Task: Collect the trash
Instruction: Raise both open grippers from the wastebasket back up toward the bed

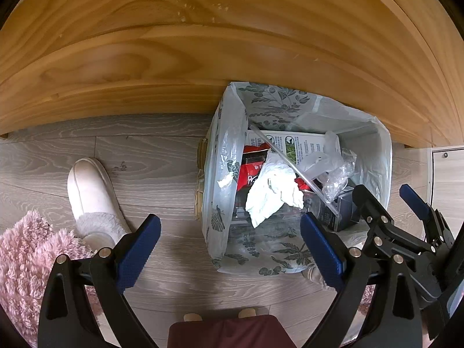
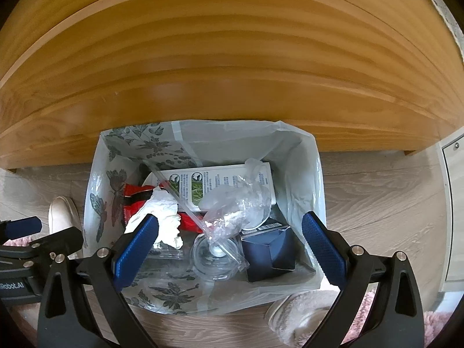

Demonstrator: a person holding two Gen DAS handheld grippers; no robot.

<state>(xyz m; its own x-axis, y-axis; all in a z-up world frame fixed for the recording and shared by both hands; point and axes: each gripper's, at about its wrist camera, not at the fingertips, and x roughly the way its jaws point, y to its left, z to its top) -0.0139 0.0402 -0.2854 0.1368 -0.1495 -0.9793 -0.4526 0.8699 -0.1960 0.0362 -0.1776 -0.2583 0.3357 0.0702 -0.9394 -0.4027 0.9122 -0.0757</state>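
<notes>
With both the left claw (image 1: 229, 249) and right claw (image 2: 229, 246) spread and empty over the bin (image 2: 95, 203) at frame centre, a good next step is likely pinching the liner (image 2: 301, 156) rim, not the tissue (image 2: 165, 217).

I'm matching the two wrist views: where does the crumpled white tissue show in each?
Left wrist: crumpled white tissue lies right of centre, inside the bin.
Right wrist: the tissue lies left of centre, partly behind the right tool's left fingertip.
Shared landmark: the red wrapper under it.
</notes>
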